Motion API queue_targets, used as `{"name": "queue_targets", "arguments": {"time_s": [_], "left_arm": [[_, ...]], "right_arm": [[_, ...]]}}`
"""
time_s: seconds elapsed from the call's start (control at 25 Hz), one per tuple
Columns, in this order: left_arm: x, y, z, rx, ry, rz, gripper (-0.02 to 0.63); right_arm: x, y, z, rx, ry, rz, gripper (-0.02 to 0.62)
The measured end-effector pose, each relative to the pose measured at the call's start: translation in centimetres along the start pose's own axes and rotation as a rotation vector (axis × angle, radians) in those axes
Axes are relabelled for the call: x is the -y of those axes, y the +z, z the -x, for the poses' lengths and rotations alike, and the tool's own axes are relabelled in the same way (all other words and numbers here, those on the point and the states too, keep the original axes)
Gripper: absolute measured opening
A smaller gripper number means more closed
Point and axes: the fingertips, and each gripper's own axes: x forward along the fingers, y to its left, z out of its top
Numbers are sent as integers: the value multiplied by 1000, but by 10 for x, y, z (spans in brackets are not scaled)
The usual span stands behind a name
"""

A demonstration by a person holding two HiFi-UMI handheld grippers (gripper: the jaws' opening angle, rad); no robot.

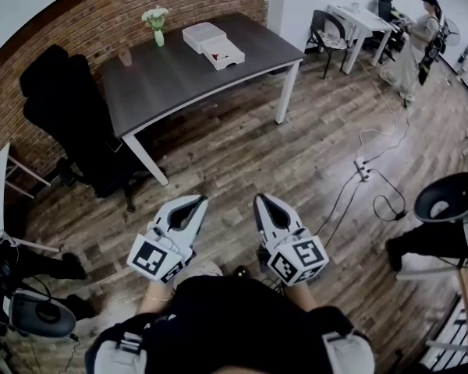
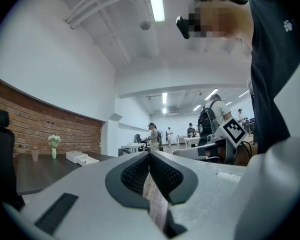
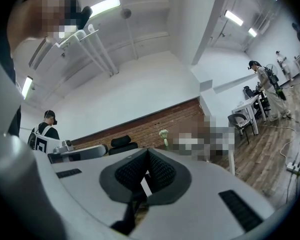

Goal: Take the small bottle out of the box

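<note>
A white box (image 1: 223, 53) lies open on the dark grey table (image 1: 179, 80) across the room, with its lid (image 1: 202, 33) beside it. Something red shows inside, and no bottle can be made out at this distance. The left gripper view shows the box (image 2: 81, 157) small and far off. My left gripper (image 1: 200, 199) and right gripper (image 1: 259, 198) hang side by side close to my body over the wood floor, far short of the table. Both are shut and hold nothing, as their own views show for the left gripper (image 2: 149, 154) and the right gripper (image 3: 148, 150).
A small vase of flowers (image 1: 156, 23) and a pinkish cup (image 1: 125, 57) stand on the table. A black office chair (image 1: 70, 115) sits at its left end. A power strip with cables (image 1: 363, 170) lies on the floor at right. A person (image 1: 421, 29) stands by a white desk (image 1: 363, 22).
</note>
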Motion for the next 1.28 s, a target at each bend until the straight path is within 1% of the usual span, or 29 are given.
{"name": "queue_targets", "arguments": {"time_s": [0.12,0.24,0.6,0.76,0.92,1.04,1.28], "left_arm": [[-5,-6,-2,-8,12,17,2],[-14,-10,-12,-4,2,33,2],[-63,-12,-63,43,-118,44,2],[-96,-10,-85,57,-166,40,2],[-134,-13,-96,69,-180,52,2],[-166,-17,-98,79,-173,60,2],[-226,-24,-99,63,-150,69,2]], "right_arm": [[6,-4,0,-12,-12,-3,0],[12,-4,-6,-28,-25,0,0],[41,12,-45,2,-147,46,0],[52,19,-77,20,-186,50,0],[56,20,-115,22,-201,55,1],[56,16,-146,15,-196,60,0],[52,13,-202,1,-192,64,0]]}}
